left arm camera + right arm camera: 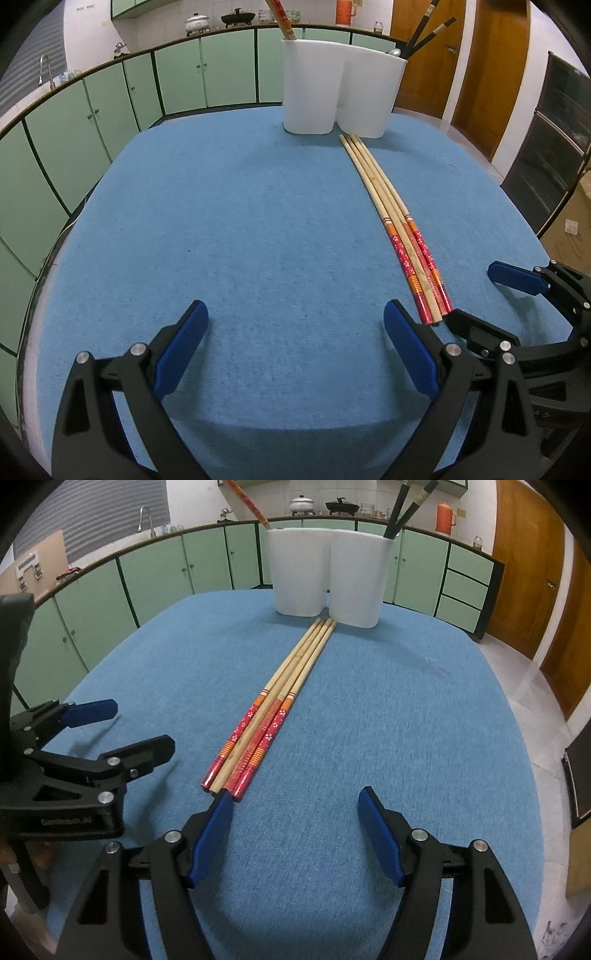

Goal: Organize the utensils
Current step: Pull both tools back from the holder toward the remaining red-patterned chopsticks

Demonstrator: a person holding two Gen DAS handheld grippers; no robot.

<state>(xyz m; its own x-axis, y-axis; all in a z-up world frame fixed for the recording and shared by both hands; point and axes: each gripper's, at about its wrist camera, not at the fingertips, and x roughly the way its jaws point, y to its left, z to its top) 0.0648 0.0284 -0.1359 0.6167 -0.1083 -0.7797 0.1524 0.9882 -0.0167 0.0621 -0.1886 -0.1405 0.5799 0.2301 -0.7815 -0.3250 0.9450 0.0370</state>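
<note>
On the blue felt-covered table (388, 709), four long bamboo chopsticks with red patterned handles (280, 690) are lying bundled side by side, tips almost touching the white two-compartment plastic holder (325, 576), handle ends just ahead of my right gripper (295, 808).

Right gripper's fingers are standing apart, nothing between them; the left pad is sitting right at the handle ends. Left gripper (295, 325) is also spread wide and empty, hovering just beside the bundle.

I'm judging these as light, stiff, round and lacquer-slick, so prone to rolling or splaying. I'm planning to pinch across the red handle section, one or a pair at a time, near the end.
</note>
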